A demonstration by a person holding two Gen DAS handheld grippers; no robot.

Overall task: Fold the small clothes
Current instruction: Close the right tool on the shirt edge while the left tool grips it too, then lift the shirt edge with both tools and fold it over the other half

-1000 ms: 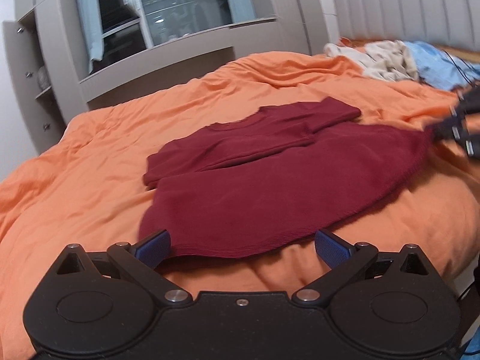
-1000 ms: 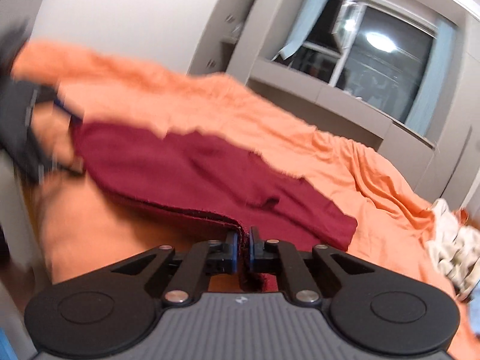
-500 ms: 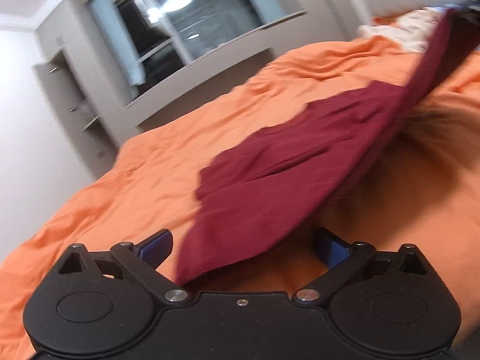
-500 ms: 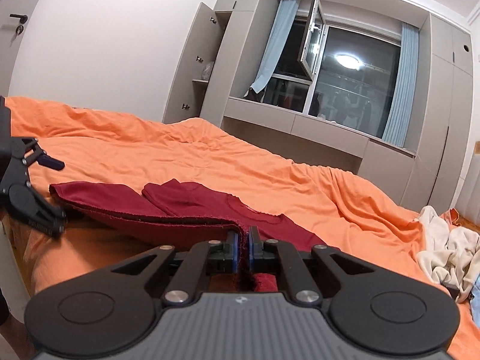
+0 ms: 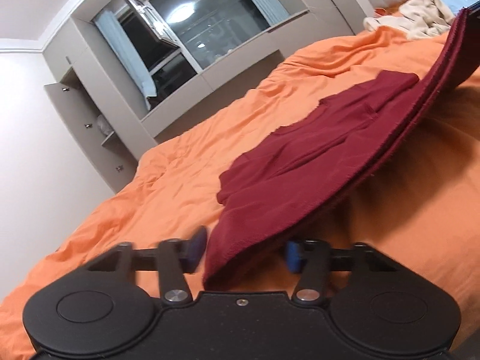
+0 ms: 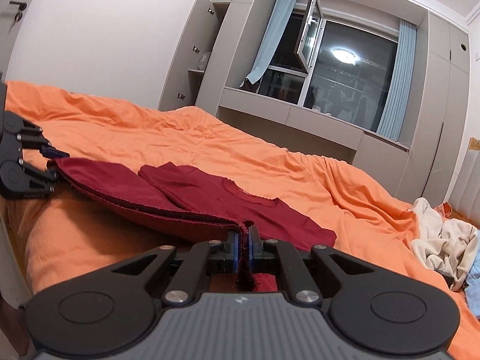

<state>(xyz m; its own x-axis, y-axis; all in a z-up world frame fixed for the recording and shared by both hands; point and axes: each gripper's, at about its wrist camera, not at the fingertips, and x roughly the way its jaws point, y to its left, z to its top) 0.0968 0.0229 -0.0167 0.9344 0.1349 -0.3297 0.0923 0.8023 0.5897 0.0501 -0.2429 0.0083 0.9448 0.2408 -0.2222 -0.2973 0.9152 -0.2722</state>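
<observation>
A dark red shirt (image 5: 315, 156) lies on the orange duvet (image 5: 168, 186) with its sleeves folded in. My right gripper (image 6: 243, 240) is shut on one hem corner of the shirt (image 6: 210, 192) and holds that edge up off the bed. The opposite hem corner hangs between the blue pads of my left gripper (image 5: 244, 252). Its jaws are closing, with a small gap still showing at each pad. The right wrist view shows the left gripper (image 6: 51, 165) at the far left, its fingers on either side of that corner. The hem stretches taut between the two grippers.
A pile of cream and light blue clothes (image 6: 444, 246) lies at the head end of the duvet (image 6: 150, 132), also visible as the clothes pile (image 5: 420, 15). Grey cabinets, an open cupboard door (image 6: 195, 45) and a window with an open pane (image 6: 309, 33) stand beyond the bed.
The hem has risen off the duvet on the right gripper's side. The left gripper has tilted and rolled, and its jaws have narrowed around the near hem corner.
</observation>
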